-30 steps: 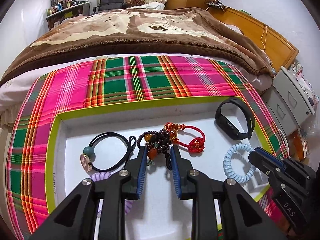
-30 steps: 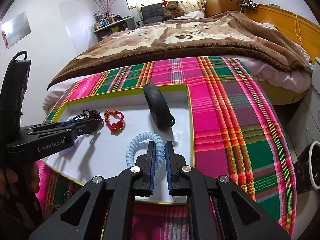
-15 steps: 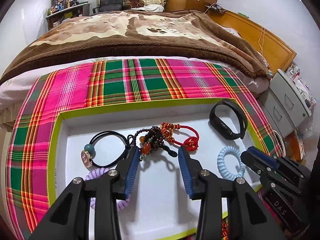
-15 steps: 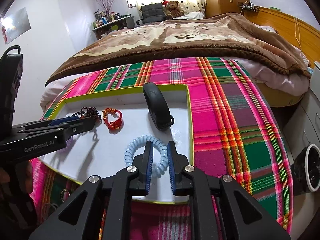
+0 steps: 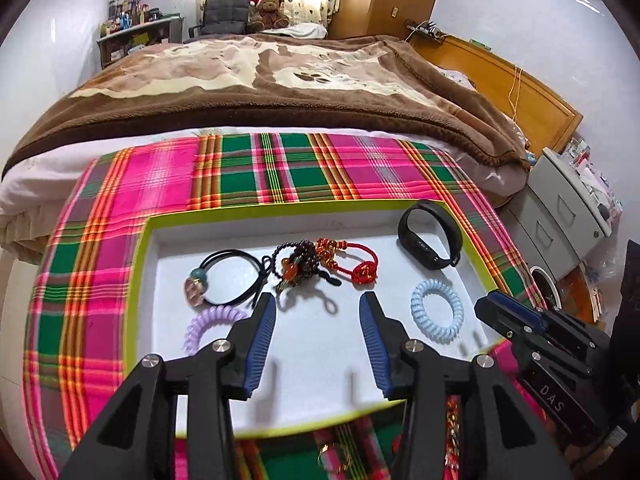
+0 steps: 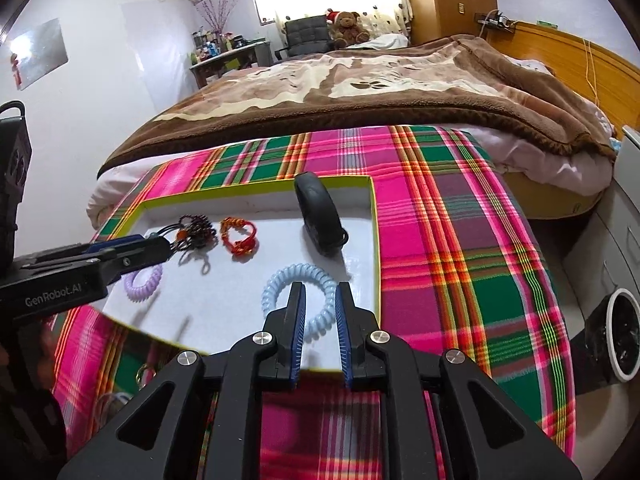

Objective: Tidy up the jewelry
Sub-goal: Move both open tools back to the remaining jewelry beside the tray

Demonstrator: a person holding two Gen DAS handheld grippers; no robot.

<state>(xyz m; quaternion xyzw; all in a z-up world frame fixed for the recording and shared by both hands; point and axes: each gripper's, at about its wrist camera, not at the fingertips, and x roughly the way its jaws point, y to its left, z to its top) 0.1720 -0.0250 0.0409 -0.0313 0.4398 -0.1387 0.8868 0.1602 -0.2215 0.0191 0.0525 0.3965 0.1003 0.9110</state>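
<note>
A white tray with a yellow-green rim (image 5: 280, 210) lies on the plaid cloth. It holds a black hair tie with a bead charm (image 5: 228, 276), a dark beaded bracelet (image 5: 298, 264), a red cord bracelet (image 5: 360, 266), a black fitness band (image 5: 430, 236), a light-blue coil tie (image 5: 436, 316) and a purple coil tie (image 5: 208, 324). My left gripper (image 5: 318, 304) hovers just short of the beaded bracelet, its jaws opening, nothing between them. My right gripper (image 6: 320, 292) stands narrowly open over the light-blue coil tie (image 6: 298, 280); the coil's near arc shows in the gap, not pinched.
The plaid cloth (image 6: 460, 240) covers the bed's foot, with a brown blanket (image 5: 280, 80) behind. Small jewelry pieces (image 5: 332, 456) lie on the cloth below the tray's near edge. A grey drawer cabinet (image 5: 560, 216) and a round bin (image 6: 620, 336) stand to the right.
My left gripper's jaws spread wide and drew back and up from the beaded bracelet, which stays in the tray. My right gripper's jaws parted slightly around the light-blue coil.
</note>
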